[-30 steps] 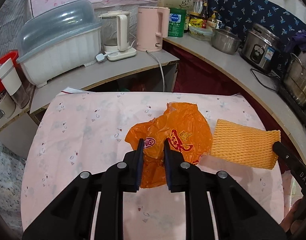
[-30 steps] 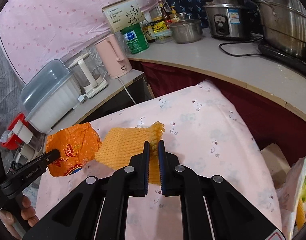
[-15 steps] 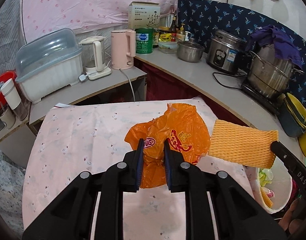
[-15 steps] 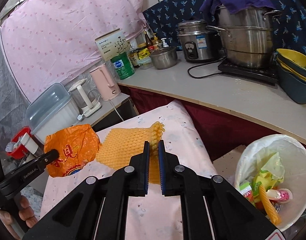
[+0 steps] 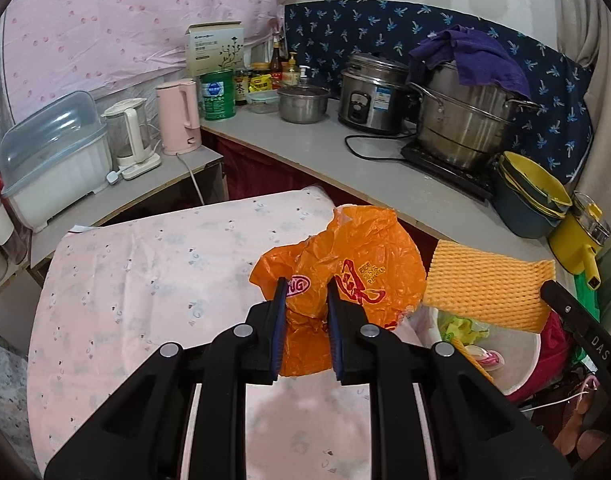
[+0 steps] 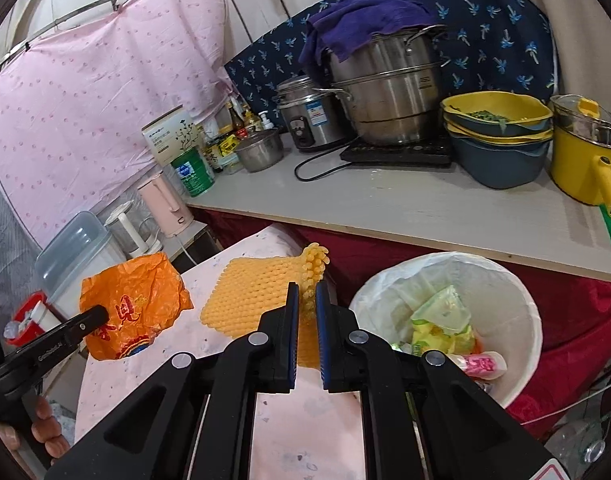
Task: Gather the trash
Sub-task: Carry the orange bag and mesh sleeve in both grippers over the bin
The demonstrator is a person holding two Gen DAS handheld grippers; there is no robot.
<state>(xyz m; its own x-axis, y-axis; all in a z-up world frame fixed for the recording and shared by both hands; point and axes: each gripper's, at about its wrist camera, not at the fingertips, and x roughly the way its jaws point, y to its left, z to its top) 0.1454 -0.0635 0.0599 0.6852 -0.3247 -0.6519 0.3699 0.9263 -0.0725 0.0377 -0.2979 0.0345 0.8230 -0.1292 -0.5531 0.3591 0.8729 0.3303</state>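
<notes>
Left wrist view: our left gripper (image 5: 304,312) is clamped on the orange plastic bag (image 5: 353,264), held up past the table's edge. Our right gripper (image 6: 304,312) pinches the yellow foam net (image 6: 253,296) beside the lined trash bin (image 6: 521,300), whose near rim our fingers hide.

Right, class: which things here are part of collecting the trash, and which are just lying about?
Part of the job:
- orange plastic bag, in the left gripper
- yellow foam net, in the right gripper
- lined bin

Lying about:
- pink kettle
- rice cooker
- steel steamer pot
- yellow pot
</notes>
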